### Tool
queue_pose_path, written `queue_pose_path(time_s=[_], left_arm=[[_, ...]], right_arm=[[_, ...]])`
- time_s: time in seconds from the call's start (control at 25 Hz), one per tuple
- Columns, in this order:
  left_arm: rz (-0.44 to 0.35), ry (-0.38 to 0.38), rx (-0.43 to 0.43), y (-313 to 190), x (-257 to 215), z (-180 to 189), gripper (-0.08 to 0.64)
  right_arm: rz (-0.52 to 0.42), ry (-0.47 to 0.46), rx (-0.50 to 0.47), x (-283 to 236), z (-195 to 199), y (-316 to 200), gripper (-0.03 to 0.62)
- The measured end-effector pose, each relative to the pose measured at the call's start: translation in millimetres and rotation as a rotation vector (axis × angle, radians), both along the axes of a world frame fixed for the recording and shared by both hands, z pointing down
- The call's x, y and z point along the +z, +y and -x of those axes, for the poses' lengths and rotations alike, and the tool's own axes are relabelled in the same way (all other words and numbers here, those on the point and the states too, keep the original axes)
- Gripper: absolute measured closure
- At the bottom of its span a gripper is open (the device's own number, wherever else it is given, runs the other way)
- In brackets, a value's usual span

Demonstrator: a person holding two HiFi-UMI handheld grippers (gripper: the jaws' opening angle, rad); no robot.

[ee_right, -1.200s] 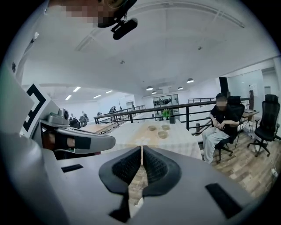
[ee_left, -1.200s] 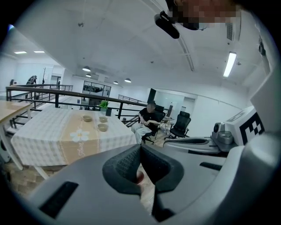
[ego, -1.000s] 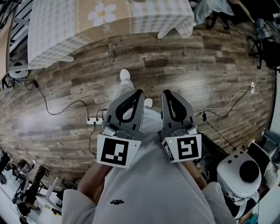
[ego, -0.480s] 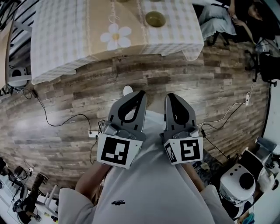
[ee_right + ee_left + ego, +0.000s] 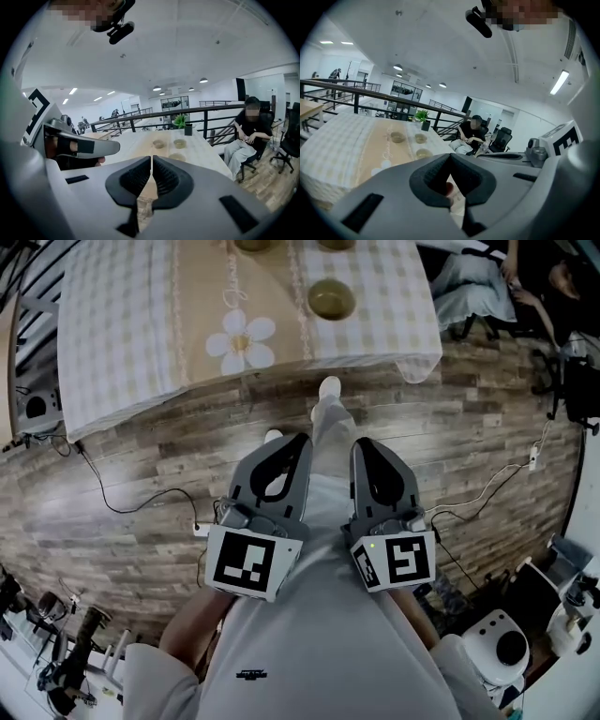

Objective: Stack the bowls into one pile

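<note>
Left gripper (image 5: 298, 441) and right gripper (image 5: 360, 444) each have jaws closed together on nothing, side by side over the floor; three green bowls (image 5: 331, 298) sit apart on the checked table (image 5: 122, 324) ahead

Head view: set above the person's torso and directed steeply down and forward; the left gripper (image 5: 298, 439) and the right gripper (image 5: 360, 442) are seen near, the table (image 5: 122, 324) far, at the top edge.
Left gripper view: carried on the left gripper and directed along its jaws, almost level; the table is seen far, at the left.
Right gripper view: carried on the right gripper and directed likewise; the table is seen far, at centre, the left gripper near, at the left.
Shared field: the table, the bowls (image 5: 159, 144), a potted plant (image 5: 180, 121) and a seated person (image 5: 248, 129) are shown in both gripper views; the table's near end is shared with the head view.
</note>
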State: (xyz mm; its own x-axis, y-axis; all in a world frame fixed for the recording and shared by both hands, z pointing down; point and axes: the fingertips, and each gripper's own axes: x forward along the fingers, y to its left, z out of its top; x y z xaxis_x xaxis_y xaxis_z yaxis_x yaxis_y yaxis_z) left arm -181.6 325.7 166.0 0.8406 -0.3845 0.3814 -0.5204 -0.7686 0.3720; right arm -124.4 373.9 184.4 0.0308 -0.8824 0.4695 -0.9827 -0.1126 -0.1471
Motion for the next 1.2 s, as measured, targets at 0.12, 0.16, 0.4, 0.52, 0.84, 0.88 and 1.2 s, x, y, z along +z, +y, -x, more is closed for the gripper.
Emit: queue_pose_path(time_s=[0.12,0.16,0.4,0.52,0.84,0.88,1.2], left_arm=[[-0.015,-0.033,-0.013,-28,1,-35,0.541],[-0.015,-0.044,-0.017,-38,1,-49,0.541],[-0.005,-0.112,-0.057,-87,-2,-128,0.541],[-0.004,-0.151,-0.097,-104,-1,-158,0.541],[0.014,-0.235,-0.204,-146,18,-194,0.541],[0.019,-0.237,-0.213,-153,20,-198,0.541],[0.053,-0.195,-0.248,-186,31,-215,0.541]], right_arm=[[-0.006,-0.023,-0.026,0,-35,-33,0.554],[-0.004,-0.031,-0.041,0,-47,-45,0.554],[-0.011,-0.061,-0.122,-11,-121,-105,0.554],[-0.022,-0.095,-0.174,-12,-153,-129,0.553],[-0.024,-0.116,-0.298,1,-200,-175,0.554],[-0.018,-0.115,-0.309,3,-203,-182,0.554],[0.036,-0.100,-0.350,20,-213,-204,0.554]])
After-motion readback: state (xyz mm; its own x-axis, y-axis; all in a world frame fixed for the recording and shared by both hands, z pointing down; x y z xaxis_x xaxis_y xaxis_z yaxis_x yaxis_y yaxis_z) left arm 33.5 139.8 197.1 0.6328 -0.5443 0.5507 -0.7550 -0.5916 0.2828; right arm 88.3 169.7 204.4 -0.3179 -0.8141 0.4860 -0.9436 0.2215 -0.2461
